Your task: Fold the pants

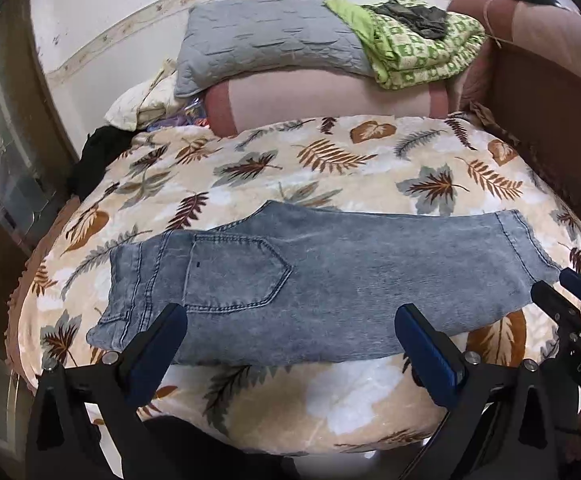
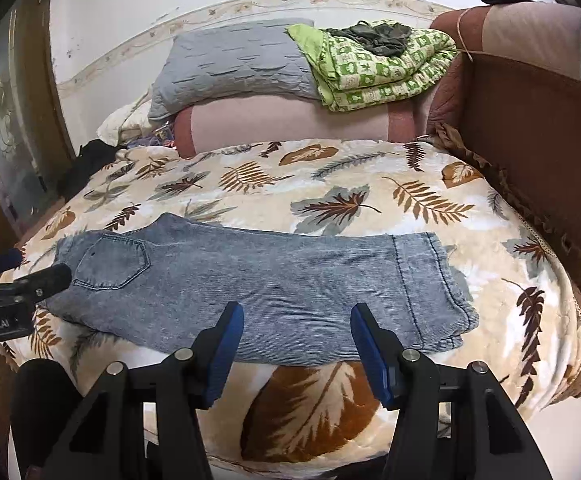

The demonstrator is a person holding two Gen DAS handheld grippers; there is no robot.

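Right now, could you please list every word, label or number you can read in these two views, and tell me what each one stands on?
"DAS": white letters on the black body of the right tool, cut off at the picture's edge.
"enRobot.AI": white letters on the black body of the left tool, its start cut off at the edge.
The jeans and the leaf-print blanket show no readable text.

A bed (image 1: 430,432) is covered by a cream blanket (image 1: 330,168) printed with brown and grey leaves. At its head a grey quilted pillow (image 1: 266,40) and a folded green checked quilt (image 1: 422,56) are stacked on a pink bolster (image 1: 322,100). A white wall (image 2: 138,4) with a floral border (image 2: 250,2) is seen behind, and a brown headboard (image 2: 530,128) at the right.
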